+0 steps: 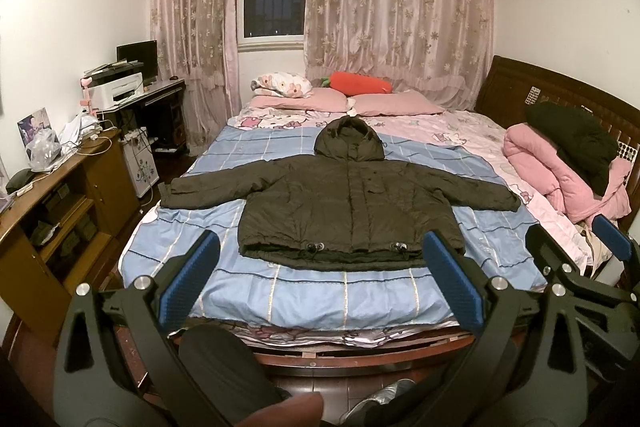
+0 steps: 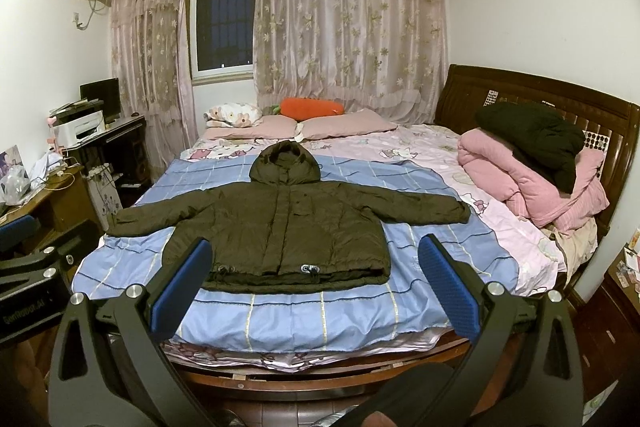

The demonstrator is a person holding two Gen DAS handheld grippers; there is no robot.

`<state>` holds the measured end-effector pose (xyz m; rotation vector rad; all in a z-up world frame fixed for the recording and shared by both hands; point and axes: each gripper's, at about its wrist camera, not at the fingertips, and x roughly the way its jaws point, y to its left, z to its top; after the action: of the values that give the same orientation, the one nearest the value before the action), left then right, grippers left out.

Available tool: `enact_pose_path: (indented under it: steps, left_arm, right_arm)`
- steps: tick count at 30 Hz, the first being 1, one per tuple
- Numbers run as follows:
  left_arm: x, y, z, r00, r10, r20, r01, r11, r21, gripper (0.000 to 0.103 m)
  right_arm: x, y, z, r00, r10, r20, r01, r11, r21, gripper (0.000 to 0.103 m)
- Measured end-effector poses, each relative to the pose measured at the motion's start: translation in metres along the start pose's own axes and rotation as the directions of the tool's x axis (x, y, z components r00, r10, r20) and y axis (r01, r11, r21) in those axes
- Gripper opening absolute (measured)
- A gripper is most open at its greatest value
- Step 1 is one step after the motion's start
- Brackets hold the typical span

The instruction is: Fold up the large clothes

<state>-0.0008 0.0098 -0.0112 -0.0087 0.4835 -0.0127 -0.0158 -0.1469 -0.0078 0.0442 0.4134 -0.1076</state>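
Observation:
A dark olive hooded puffer jacket (image 1: 344, 203) lies flat and face up on the blue checked sheet (image 1: 280, 291), sleeves spread to both sides, hood pointing to the pillows; it also shows in the right wrist view (image 2: 288, 223). My left gripper (image 1: 320, 247) is open and empty, held above the foot of the bed, short of the jacket's hem. My right gripper (image 2: 316, 251) is open and empty at the same distance, and shows at the right edge of the left wrist view (image 1: 576, 239). The blue pads (image 2: 444, 279) touch nothing.
A rolled pink quilt (image 2: 532, 179) with a black garment (image 2: 536, 139) on it lies by the wooden headboard (image 2: 560, 87) at the right. Pink pillows (image 2: 344, 125) and a carrot cushion (image 2: 308, 109) lie at the far side. A wooden cabinet (image 1: 60, 203) and desk stand left of the bed.

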Motion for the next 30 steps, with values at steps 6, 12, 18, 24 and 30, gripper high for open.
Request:
enact_pose_path:
  steps: [6, 12, 18, 24, 30]
  left_arm:
    - [0.0, 0.0, -0.001, 1.0, 0.002, 0.001, -0.002, 1.0, 0.0, 0.101]
    - [0.0, 0.0, 0.0, 1.0, 0.001, 0.001, -0.001, 1.0, 0.0, 0.101]
    - [0.0, 0.001, 0.0, 1.0, 0.002, 0.0, -0.002, 1.0, -0.001, 0.101]
    - [0.0, 0.001, 0.0, 1.0, 0.001, 0.0, -0.001, 1.0, 0.001, 0.101]
    - [0.0, 0.001, 0.001, 1.0, 0.001, -0.002, -0.001, 1.0, 0.0, 0.101]
  right_arm:
    - [-0.001, 0.002, 0.0, 1.0, 0.001, -0.001, -0.001, 1.0, -0.001, 0.102]
    - [-0.002, 0.004, 0.0, 1.0, 0.002, -0.001, -0.002, 1.0, -0.003, 0.102]
    - [0.001, 0.008, -0.003, 1.0, 0.005, -0.006, -0.005, 1.0, -0.002, 0.102]
    - [0.004, 0.012, -0.008, 1.0, 0.007, -0.006, -0.007, 1.0, -0.005, 0.102]
    - [0.004, 0.013, -0.009, 1.0, 0.006, -0.006, -0.006, 1.0, -0.005, 0.102]
